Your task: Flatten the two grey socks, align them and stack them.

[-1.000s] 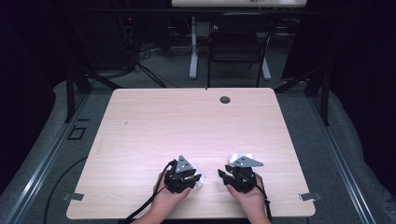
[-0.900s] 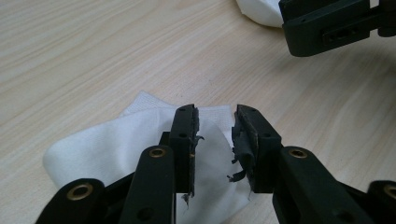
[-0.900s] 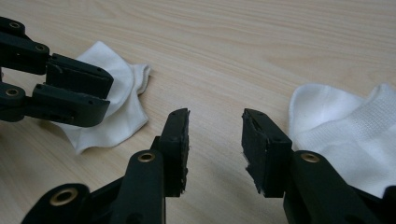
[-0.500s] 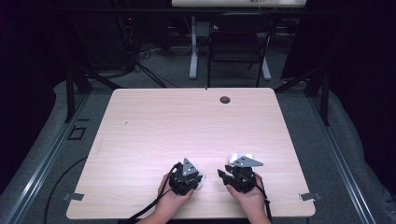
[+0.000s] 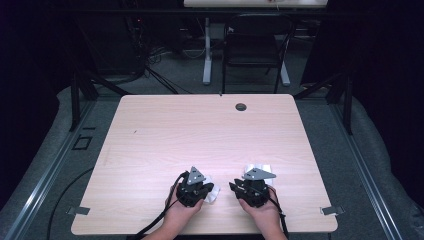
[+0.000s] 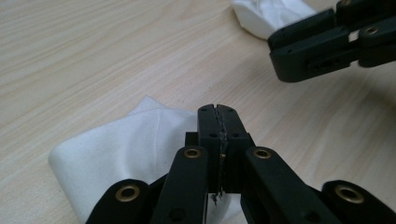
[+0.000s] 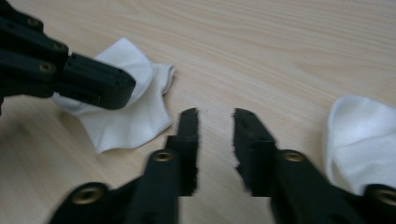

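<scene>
— Where does the white cloth (image 6: 126, 140) sit?
— Flat on the surface (image 5: 165, 135), right under the left tongs (image 6: 218, 109). They are clenched tight, tips pressed together, and I see no fabric between the tips, so I judge they are only poised over it
— And the right tongs (image 7: 215, 114)?
— Just beside the left tongs, pointing at bare wood. Their jaws have just been closing, yet a gap remains and nothing lies in it, so they grasp nothing
— Why two hands so close?
— My guess is that the work needs both: one to pin or pinch the cloth, the other to lift an edge
— Anything in the way?
— A second cloth (image 7: 364, 140) lies beyond the right tongs, on the side away from the left tongs, well apart from the first. Far from the left tongs there is a small round hole (image 5: 241, 106) in the surface and a chair (image 5: 255, 50) behind it; neither hinders
</scene>
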### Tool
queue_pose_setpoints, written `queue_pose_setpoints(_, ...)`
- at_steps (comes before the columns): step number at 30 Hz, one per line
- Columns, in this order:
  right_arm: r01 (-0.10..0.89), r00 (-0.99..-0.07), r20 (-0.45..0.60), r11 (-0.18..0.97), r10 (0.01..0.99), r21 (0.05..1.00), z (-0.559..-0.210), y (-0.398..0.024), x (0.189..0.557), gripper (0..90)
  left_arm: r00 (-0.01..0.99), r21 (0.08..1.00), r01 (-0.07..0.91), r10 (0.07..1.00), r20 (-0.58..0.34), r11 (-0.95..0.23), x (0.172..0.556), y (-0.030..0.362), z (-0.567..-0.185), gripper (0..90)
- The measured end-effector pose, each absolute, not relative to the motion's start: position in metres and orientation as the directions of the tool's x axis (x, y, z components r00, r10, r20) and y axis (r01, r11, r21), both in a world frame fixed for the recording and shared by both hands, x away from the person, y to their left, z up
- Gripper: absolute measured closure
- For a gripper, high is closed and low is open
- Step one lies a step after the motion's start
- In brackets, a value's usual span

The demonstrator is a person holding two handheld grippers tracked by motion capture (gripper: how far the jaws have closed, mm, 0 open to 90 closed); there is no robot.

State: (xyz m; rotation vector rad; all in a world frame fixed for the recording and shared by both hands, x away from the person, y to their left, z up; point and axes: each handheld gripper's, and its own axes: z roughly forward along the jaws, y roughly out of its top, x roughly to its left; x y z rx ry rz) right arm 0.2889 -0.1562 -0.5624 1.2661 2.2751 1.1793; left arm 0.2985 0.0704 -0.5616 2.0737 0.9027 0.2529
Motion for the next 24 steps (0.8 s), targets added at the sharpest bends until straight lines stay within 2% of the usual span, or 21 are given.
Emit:
queue_pose_setpoints(3,0.568,-0.601,0.139,0.298,0.787,0.767,-0.560,-0.150,0.288,89.6,0.718,0.776,0.511,0.681,-0.148,-0.370,0.298,0.075,-0.556,90.0)
queue_pose_setpoints(10,0.541,-0.671,0.123,0.369,0.731,0.756,-0.563,-0.119,0.285,90.0,0.713,0.793,0.502,0.685,-0.153,-0.345,0.297,0.089,-0.545,90.0)
queue_pose_setpoints(24,0.520,-0.704,0.062,0.454,0.708,0.723,-0.581,-0.099,0.289,90.0,0.679,0.814,0.497,0.719,-0.149,-0.300,0.295,0.132,-0.528,90.0)
